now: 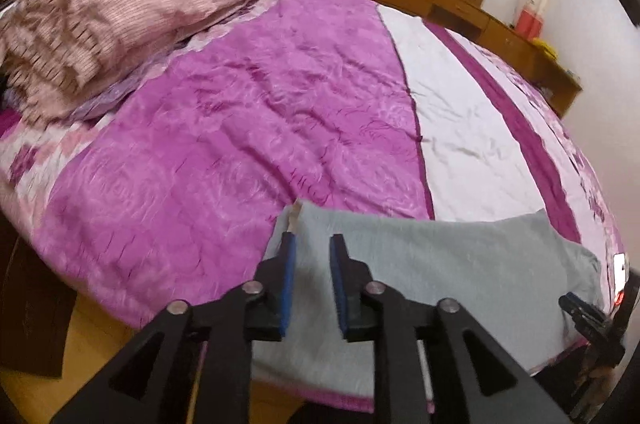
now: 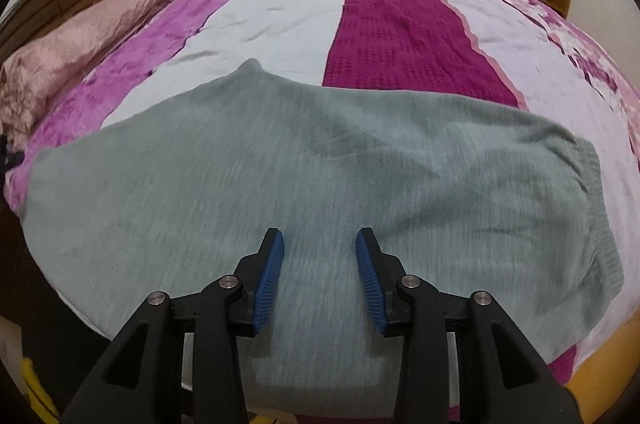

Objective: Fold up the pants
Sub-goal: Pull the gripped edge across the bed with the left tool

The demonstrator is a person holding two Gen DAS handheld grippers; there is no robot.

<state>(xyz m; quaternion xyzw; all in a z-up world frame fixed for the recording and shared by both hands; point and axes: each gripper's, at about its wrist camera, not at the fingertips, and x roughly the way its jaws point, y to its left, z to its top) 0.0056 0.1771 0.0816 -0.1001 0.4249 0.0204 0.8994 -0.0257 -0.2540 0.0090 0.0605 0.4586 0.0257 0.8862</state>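
Pants are spread flat on the bed, with the left gripper and right gripper held released above them.

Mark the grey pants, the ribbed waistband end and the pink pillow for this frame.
grey pants (image 2: pixel 320 176): right wrist view, middle of the flat fabric.
ribbed waistband (image 2: pixel 600 224): right wrist view, ribbed band at the right end.
pink pillow (image 1: pixel 120 8): left wrist view, centre of its top face.
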